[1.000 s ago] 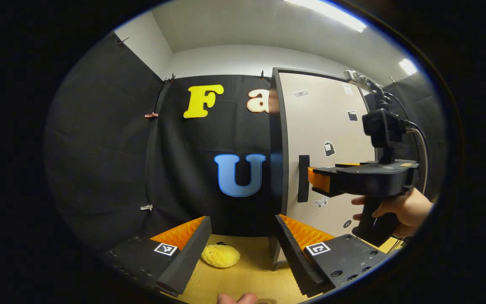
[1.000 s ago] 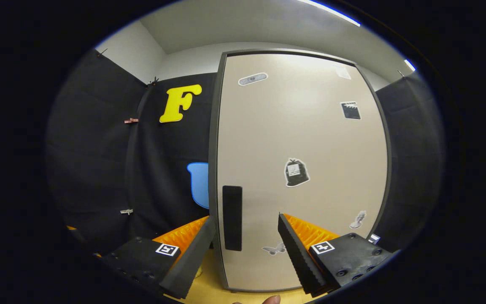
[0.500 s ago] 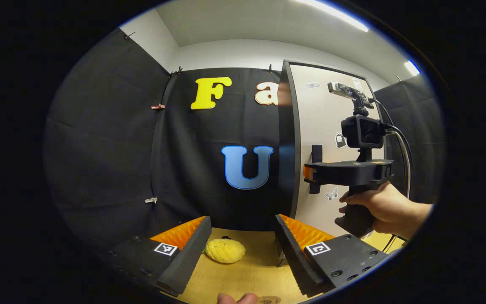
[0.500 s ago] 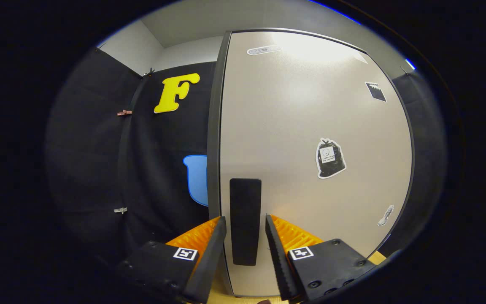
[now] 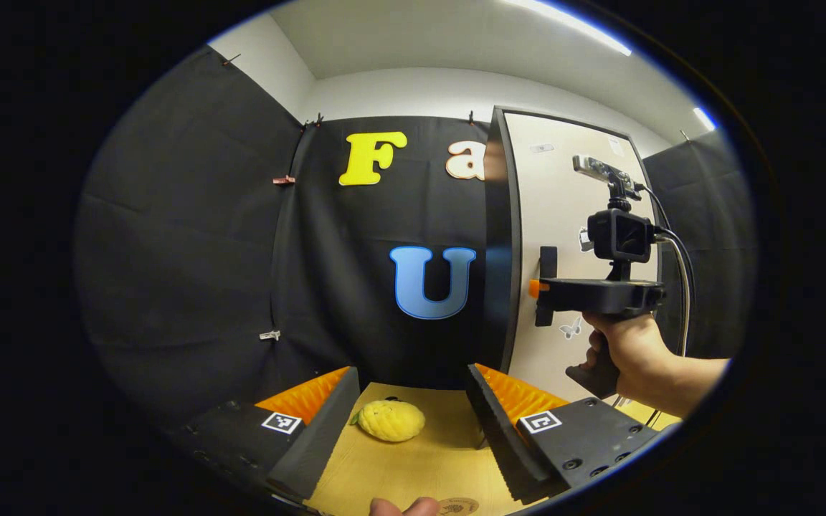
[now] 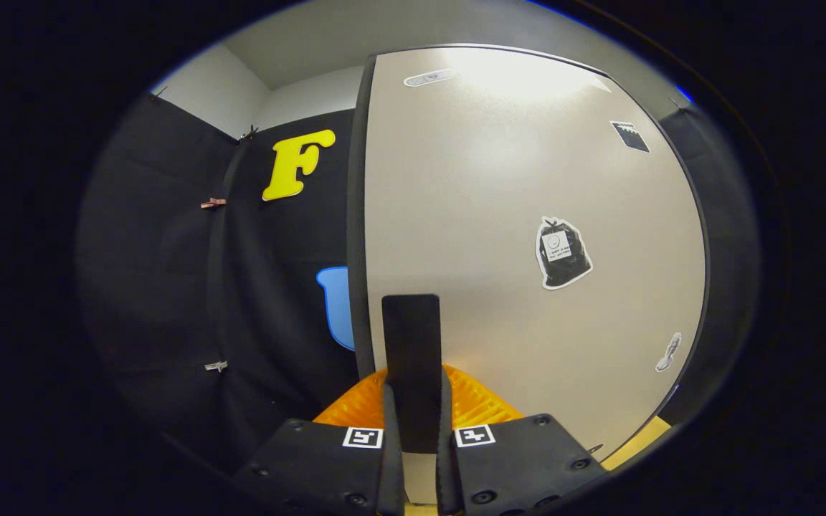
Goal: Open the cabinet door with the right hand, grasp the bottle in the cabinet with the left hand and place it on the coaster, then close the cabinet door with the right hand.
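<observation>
The beige cabinet door (image 6: 528,215) stands closed, with stickers on it and a black upright handle (image 6: 411,358) near its left edge. My right gripper (image 6: 413,437) is shut on that handle, both fingers pressing its sides. In the left gripper view the same door (image 5: 563,215) is at the right, and the right gripper (image 5: 538,288), held by a hand (image 5: 635,351), meets the handle (image 5: 548,261). My left gripper (image 5: 409,423) hangs open over the wooden table (image 5: 420,466), with nothing between its fingers. A round brown coaster (image 5: 459,506) peeks in at the bottom edge.
A yellow lemon-like object (image 5: 390,419) lies on the table beyond my left fingers. The cabinet's dark side panel (image 5: 499,251) faces left. A fingertip (image 5: 404,507) shows at the bottom edge. A cable (image 5: 682,287) hangs from the right gripper's camera.
My right gripper moved up to the door and went from open to shut on the handle. The left gripper drew back a little; the cabinet looks farther and the lemon shifted right.
</observation>
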A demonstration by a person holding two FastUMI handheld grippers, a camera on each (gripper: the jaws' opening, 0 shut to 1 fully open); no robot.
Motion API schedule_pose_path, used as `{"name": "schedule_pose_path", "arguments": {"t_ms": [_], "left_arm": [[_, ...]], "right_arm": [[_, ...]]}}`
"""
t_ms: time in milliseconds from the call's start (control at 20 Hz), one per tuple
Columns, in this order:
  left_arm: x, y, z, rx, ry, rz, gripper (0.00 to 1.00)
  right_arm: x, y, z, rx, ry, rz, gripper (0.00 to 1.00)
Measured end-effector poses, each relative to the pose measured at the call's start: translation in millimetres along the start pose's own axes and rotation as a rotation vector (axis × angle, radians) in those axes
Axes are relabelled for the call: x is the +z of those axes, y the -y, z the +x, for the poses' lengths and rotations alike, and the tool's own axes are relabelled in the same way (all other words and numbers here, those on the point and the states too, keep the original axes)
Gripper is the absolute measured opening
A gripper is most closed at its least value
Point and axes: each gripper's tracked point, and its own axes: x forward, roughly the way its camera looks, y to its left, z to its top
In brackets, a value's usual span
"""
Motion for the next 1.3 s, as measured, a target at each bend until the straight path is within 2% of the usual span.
{"name": "schedule_pose_path", "arguments": {"t_ms": [450, 800, 1050, 1300], "left_arm": [[15.2, 25.7, -30.5, -0.02, 0.028, 0.003, 0.94], [14.7, 54.0, -51.1, -0.061, 0.021, -0.004, 0.95], [20.9, 70.8, -61.3, -0.096, 0.032, 0.003, 0.94], [26.4, 88.2, -70.7, -0.141, 0.056, 0.018, 0.94]], "right_arm": [[4.4, 3.4, -70.0, 0.118, -0.028, 0.05, 0.22], [12.1, 22.9, -120.1, 0.169, -0.037, 0.073, 0.22], [16.1, 41.2, -157.7, 0.18, -0.042, 0.081, 0.22], [20.6, 66.8, -188.5, 0.158, -0.044, 0.087, 0.21]]}}
